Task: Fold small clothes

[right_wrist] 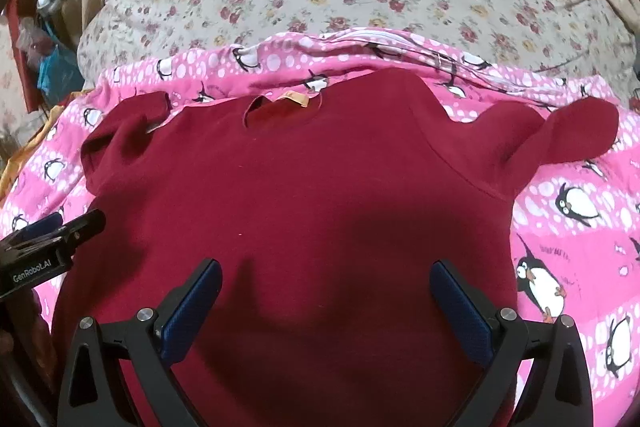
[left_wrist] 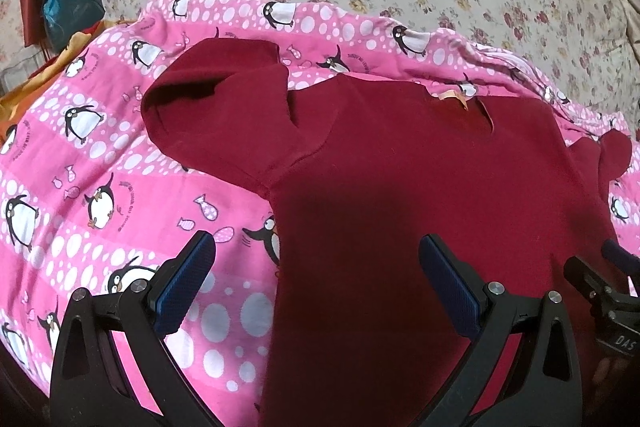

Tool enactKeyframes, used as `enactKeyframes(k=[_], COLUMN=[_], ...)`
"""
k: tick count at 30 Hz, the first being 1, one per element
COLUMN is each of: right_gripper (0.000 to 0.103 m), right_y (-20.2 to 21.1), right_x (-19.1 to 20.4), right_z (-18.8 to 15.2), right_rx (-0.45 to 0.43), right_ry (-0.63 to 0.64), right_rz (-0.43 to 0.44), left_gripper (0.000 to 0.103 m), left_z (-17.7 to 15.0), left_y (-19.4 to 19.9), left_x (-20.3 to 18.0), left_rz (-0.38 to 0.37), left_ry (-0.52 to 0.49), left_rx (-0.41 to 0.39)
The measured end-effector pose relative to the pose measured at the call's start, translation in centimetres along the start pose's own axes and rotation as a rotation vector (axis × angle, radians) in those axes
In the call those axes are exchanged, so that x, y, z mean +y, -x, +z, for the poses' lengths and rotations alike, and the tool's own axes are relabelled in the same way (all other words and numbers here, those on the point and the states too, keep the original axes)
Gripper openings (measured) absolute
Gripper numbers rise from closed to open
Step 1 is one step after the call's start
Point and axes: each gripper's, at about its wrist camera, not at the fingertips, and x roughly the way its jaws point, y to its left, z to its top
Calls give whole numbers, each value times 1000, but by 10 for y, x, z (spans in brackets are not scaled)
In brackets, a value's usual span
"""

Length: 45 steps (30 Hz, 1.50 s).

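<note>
Item, far left: my left gripper, black frame with ribbed blue pads, jaws spread wide and empty above the left side edge of the shirt, over a pink quilted blanket printed with penguins and white dots. Item, centre: one small dark-red shirt, soft knit, lying flat on that blanket, neck opening and tan label at the far edge, short sleeves rumpled outward. Item, right: my right gripper, same make, jaws likewise parted, holding nothing, over the shirt's lower body.
</note>
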Motion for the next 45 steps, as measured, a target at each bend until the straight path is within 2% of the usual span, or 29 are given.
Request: enactKeyframes(k=[11, 26, 45], right_gripper=[103, 103, 103], right_y=[-14, -21, -15], right_x=[8, 5, 5], right_z=[-5, -7, -8], right_rx=[43, 68, 36], right_ry=[63, 73, 63], right_rz=[-68, -47, -55], left_gripper=[102, 102, 102], left_z=[1, -2, -1], left_y=[-4, -3, -1], left_x=[1, 0, 5], left_rz=[-5, -17, -20], left_ry=[10, -11, 13], left_rx=[15, 11, 12])
